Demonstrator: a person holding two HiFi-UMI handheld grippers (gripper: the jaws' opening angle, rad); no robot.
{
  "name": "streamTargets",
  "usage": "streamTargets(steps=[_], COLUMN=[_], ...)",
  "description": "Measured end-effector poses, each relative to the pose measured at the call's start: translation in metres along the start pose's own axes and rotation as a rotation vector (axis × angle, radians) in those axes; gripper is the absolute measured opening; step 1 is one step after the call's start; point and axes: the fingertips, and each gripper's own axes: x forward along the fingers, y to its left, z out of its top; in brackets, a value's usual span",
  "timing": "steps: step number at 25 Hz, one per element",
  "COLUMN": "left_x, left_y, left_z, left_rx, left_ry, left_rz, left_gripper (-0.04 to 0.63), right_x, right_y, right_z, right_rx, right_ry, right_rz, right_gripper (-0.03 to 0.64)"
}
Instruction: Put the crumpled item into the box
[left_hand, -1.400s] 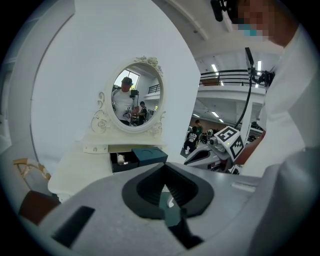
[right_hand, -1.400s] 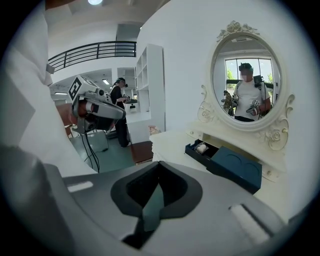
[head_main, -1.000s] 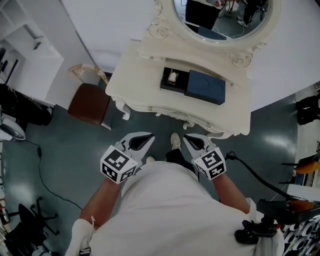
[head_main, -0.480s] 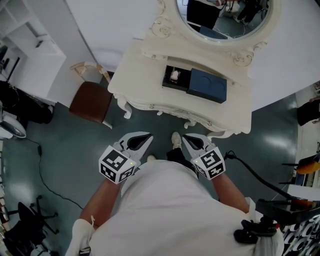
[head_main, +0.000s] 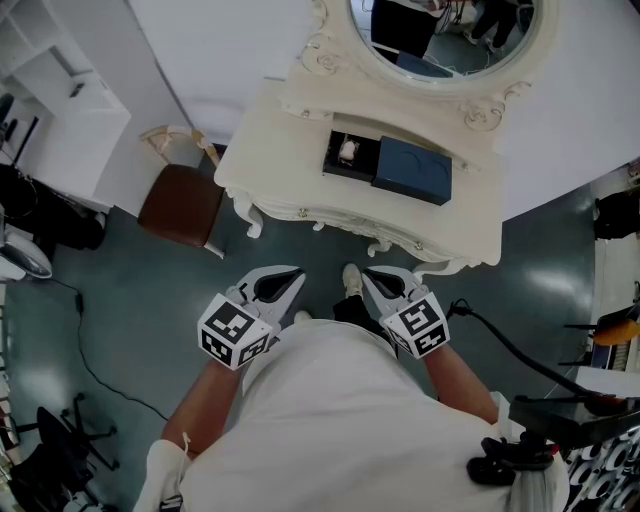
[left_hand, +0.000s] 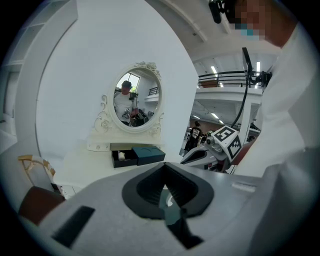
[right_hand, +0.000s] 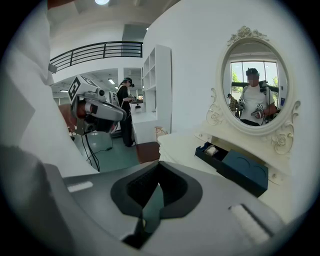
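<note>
I am holding my left gripper (head_main: 290, 283) closed and empty above the floor, the white crumpled item (head_main: 347, 152) is lying inside the open dark box (head_main: 412, 172) on the dressing table (head_main: 285, 125) ahead, and my right gripper (head_main: 378, 284) is hanging likewise closed and empty.

White T-shirt (head_main: 340, 420), white shoes (head_main: 350, 280), pale grey left tongs (head_main: 297, 274) and right tongs (head_main: 368, 274), black pads (head_main: 272, 286), black-and-white marker cubes (head_main: 238, 333)
</note>
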Motion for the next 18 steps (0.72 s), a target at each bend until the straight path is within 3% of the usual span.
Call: streamTargets(steps=[18], left_x=[-0.003], left_y=[0.006], left_z=[-0.005], left_rx=[0.0], left_ry=[0.001], left_rz=[-0.002], left_gripper=[0.0], right_x=[0.012], right_y=[0.004], right_z=[0.0], right_rx=[-0.019], right_ry=[0.006], right_rz=[0.001], right_gripper=[0.0])
